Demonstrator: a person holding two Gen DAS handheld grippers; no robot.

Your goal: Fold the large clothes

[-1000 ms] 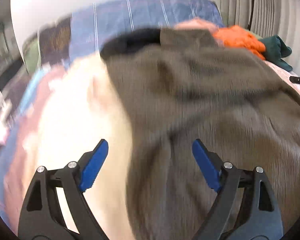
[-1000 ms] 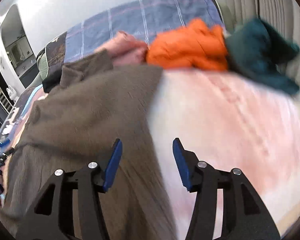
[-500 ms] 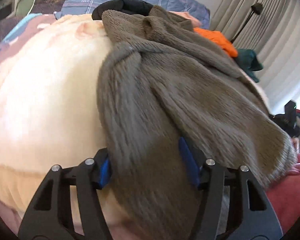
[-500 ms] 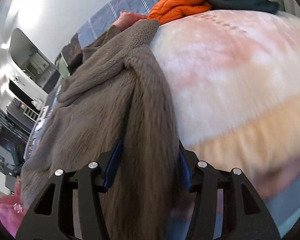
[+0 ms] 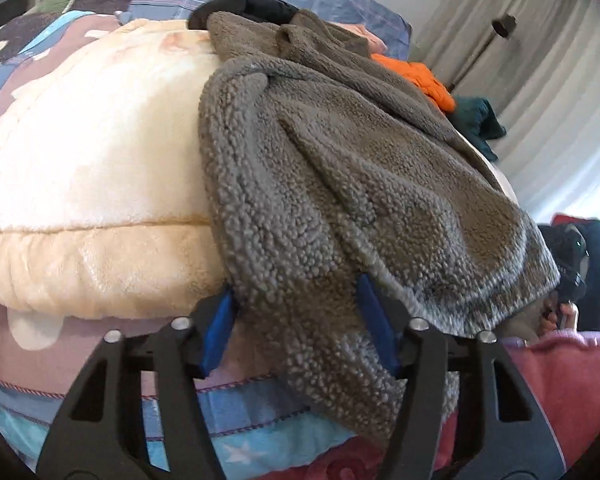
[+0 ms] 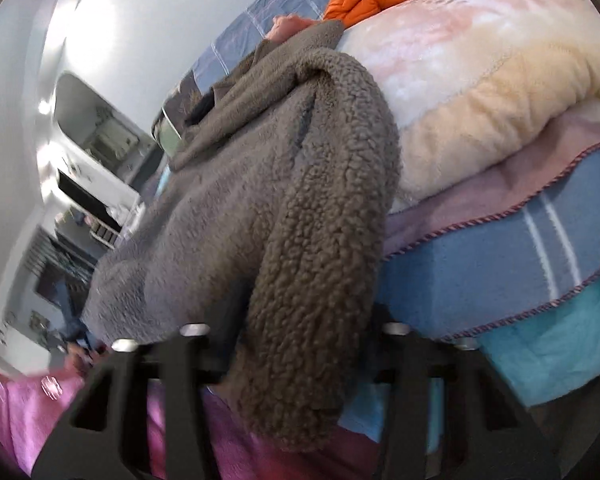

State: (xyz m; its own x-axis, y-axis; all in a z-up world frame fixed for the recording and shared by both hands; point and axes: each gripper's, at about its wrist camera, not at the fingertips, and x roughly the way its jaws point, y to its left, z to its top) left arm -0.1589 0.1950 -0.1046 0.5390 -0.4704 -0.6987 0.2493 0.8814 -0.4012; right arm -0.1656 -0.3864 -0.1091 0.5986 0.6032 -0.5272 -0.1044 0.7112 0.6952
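A large grey-brown fleece jacket [image 5: 340, 168] lies on a cream blanket [image 5: 92, 152] on the bed and hangs over its near edge. My left gripper [image 5: 296, 320] has the jacket's left sleeve between its blue pads [image 5: 216, 328], closed on the thick fabric. In the right wrist view the same jacket [image 6: 228, 200] droops down, and my right gripper [image 6: 300, 344] holds its right sleeve [image 6: 320, 272], which hides the pads.
An orange jacket [image 5: 420, 78] and a dark teal garment [image 5: 476, 120] lie at the bed's far end by grey curtains. A blue striped blanket [image 6: 500, 264] lies under the cream one. Pink cloth [image 5: 560, 380] is at the lower right.
Both grippers dropped from above the bed to its near edge and closed on the jacket's sleeves. The jacket has been pulled toward me and now hangs over the edge.
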